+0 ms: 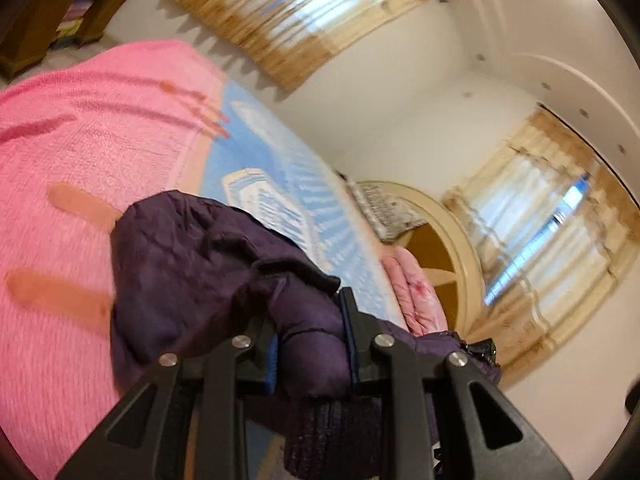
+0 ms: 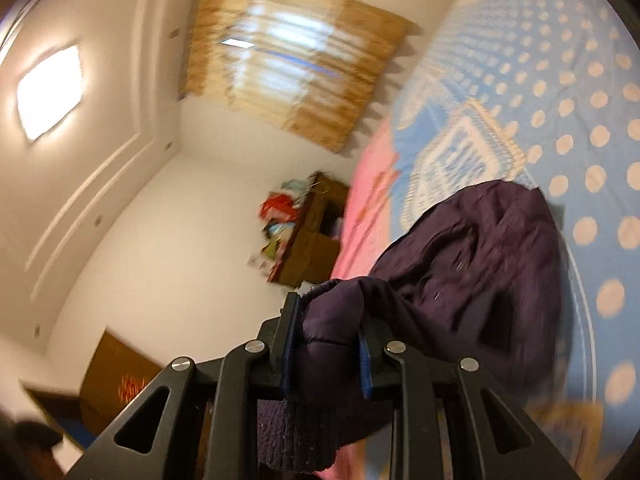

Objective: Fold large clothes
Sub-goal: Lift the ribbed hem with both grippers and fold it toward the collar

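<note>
The left gripper (image 1: 310, 340) holds a thick fold of the dark purple padded jacket (image 1: 192, 264) between its two black fingers; the puffy cloth fills the gap between the blue pads and bulges out at the near side, where a ribbed knit cuff (image 1: 328, 428) hangs down. From this grip the jacket goes up and to the left, crumpled, above the pink blanket (image 1: 80, 140) that covers the left part of the bed. Farther, the blanket ends and a blue bed cover with white pattern (image 1: 276, 168) begins. To the right of the gripper, a pale pink padded garment (image 1: 416, 292) lies at the edge of the bed, just beside the purple cloth.

The right gripper (image 2: 328, 336) is also closed on a fold of the same jacket (image 2: 480, 248), with a ribbed cuff (image 2: 296, 436) hanging under its fingers. The rest of the jacket spreads to the right and far side, over the blue cover with pale dots (image 2: 580, 120).

Around there are white walls, two windows with yellow-brown curtains (image 1: 304, 12) and a wooden shelf unit (image 2: 316, 236) with colourful things, at the far left of the bed. Both views are blurred, so small details are not clear.
</note>
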